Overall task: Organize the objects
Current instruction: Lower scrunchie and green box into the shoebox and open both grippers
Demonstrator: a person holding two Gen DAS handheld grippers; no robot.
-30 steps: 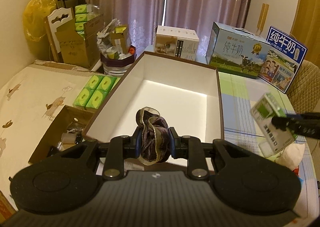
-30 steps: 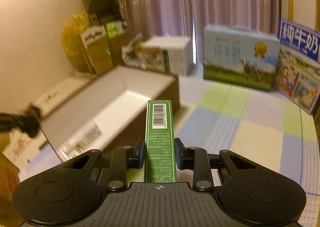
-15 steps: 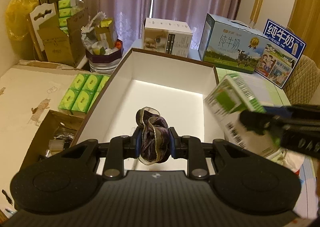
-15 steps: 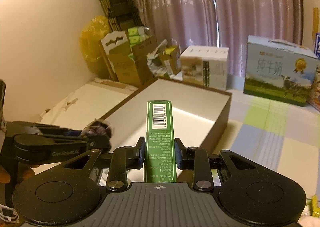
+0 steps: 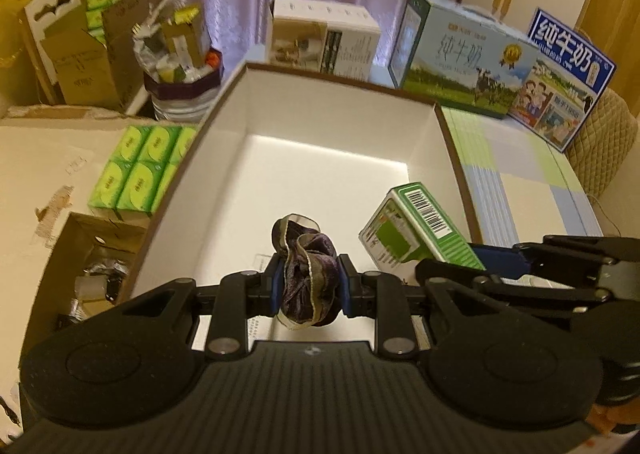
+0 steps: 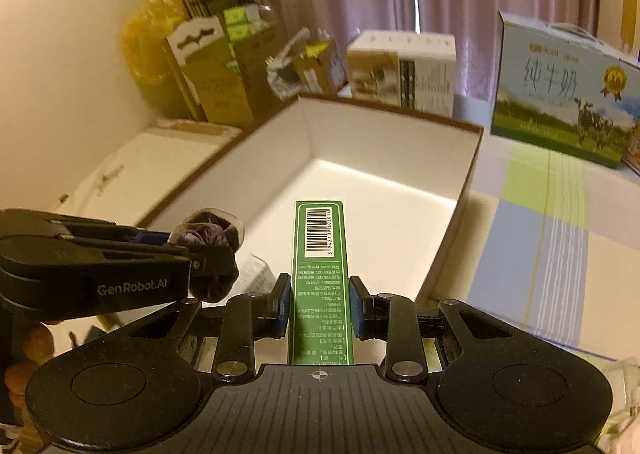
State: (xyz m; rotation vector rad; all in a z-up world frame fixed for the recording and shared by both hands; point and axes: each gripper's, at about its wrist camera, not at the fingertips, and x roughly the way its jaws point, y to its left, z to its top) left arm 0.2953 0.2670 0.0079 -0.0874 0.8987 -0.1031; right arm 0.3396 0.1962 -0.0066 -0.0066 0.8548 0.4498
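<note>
My left gripper [image 5: 307, 286] is shut on a dark purple fabric scrunchie [image 5: 306, 274] and holds it above the near end of a large open box [image 5: 328, 157] with white inside and brown rim. My right gripper [image 6: 320, 308] is shut on a green carton with a barcode [image 6: 320, 274]. It holds the carton over the box's near right part, as the left wrist view shows [image 5: 416, 230]. The scrunchie [image 6: 212, 250] and left gripper [image 6: 200, 254] show at the left of the right wrist view. The box [image 6: 360, 181] holds nothing else that I can see.
Milk cartons [image 5: 460, 53], a blue carton [image 5: 568, 77] and a white box [image 5: 320, 37] stand behind the open box. Green tissue packs [image 5: 140, 173] and cardboard boxes [image 5: 80, 53] lie left. A checked tablecloth [image 6: 552, 221] spreads right.
My right gripper has swung left and carried the green carton over the open box beside the left gripper. The left gripper has kept hold of the scrunchie over the box.
</note>
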